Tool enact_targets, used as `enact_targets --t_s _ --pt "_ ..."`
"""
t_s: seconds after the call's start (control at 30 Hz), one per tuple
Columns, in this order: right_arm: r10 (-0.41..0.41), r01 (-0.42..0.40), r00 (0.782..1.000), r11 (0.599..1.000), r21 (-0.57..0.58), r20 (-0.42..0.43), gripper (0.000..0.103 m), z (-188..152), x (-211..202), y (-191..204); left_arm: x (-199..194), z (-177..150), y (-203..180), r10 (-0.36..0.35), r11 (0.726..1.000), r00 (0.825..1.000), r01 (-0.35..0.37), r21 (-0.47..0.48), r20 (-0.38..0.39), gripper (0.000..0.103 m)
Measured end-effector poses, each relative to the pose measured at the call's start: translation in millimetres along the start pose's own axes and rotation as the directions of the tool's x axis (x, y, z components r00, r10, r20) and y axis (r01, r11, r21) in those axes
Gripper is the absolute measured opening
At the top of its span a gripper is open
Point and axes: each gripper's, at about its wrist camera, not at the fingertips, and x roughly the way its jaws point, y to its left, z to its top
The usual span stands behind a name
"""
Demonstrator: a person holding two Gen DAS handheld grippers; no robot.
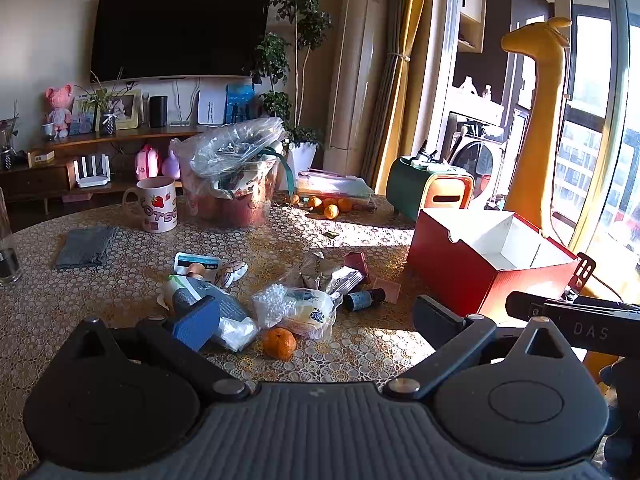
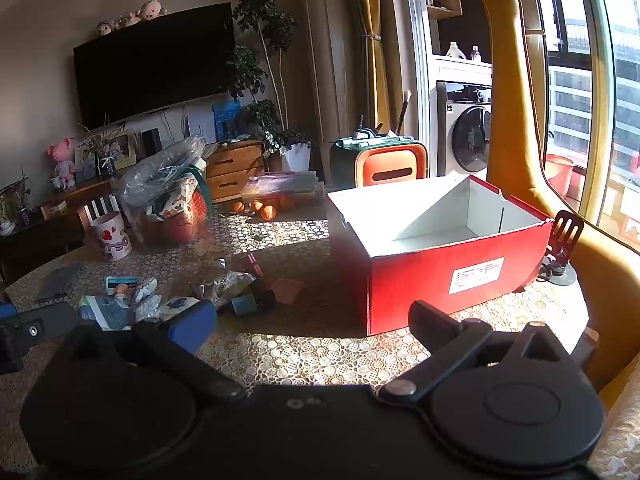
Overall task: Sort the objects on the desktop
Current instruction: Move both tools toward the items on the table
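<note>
Clutter [image 1: 280, 300] lay piled mid-table left of the red box [image 1: 492, 264], mostly light, crinkly, probably slippery packets best pinched at their edges, while both the left gripper [image 1: 316, 316] and right gripper [image 2: 312, 320] hung released.

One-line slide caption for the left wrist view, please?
Open left gripper hovers over tabletop clutter, a mandarin nearest, empty red box at right.

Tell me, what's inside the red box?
The red box looks empty: only white walls and a white divider show. The near wall hides the bottom, so something flat could lie there.
</note>
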Motion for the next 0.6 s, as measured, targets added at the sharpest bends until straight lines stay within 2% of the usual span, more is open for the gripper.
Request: enact_targets --t_s 0.33,0.6 --pt "0.032 -0.032 0.999 0.999 -0.02 -0.008 0.103 -2 0 2 -2 0 4 0.001 1.0 1.0 0.0 -0.011 0.008 0.103" --pt "0.071 -0.072 0.997 0.995 -0.074 -0.019 0.102 -1 5 10 6 1 11 0.048 0.998 0.998 -0.049 -0.033 -0.033 0.103"
